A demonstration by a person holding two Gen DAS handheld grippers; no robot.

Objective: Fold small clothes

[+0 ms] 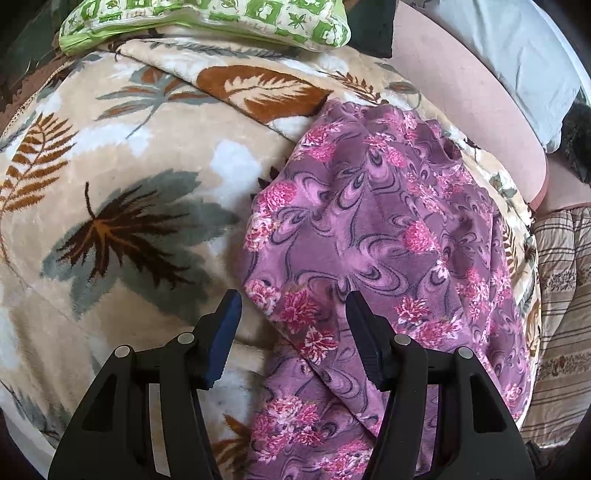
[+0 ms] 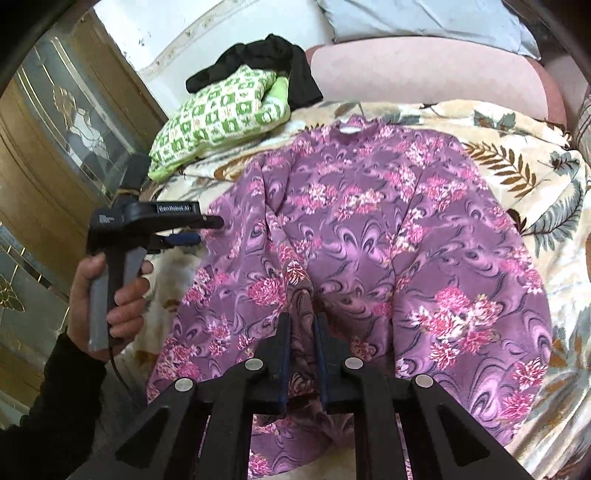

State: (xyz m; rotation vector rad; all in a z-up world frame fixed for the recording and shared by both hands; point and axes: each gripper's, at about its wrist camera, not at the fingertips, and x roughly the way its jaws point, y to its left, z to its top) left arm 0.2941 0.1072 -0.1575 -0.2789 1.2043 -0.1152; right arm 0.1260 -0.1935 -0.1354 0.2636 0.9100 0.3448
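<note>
A purple top with pink flowers [image 2: 369, 229] lies spread on a leaf-patterned blanket [image 2: 517, 155], neck at the far end. It also shows in the left wrist view [image 1: 369, 236]. My right gripper [image 2: 302, 317] is shut on a raised fold of the purple top near its lower middle. My left gripper [image 1: 293, 299] is open and empty, hovering over the top's left edge. It shows from the side in the right wrist view [image 2: 207, 230], held by a hand at the top's left sleeve.
A green-and-white patterned cushion [image 2: 218, 118] with black clothing [image 2: 273, 62] on it lies at the far left. A pink bolster [image 2: 424, 74] and a grey pillow [image 2: 424, 18] lie at the far end. A wooden glass-panelled door [image 2: 55, 147] stands left.
</note>
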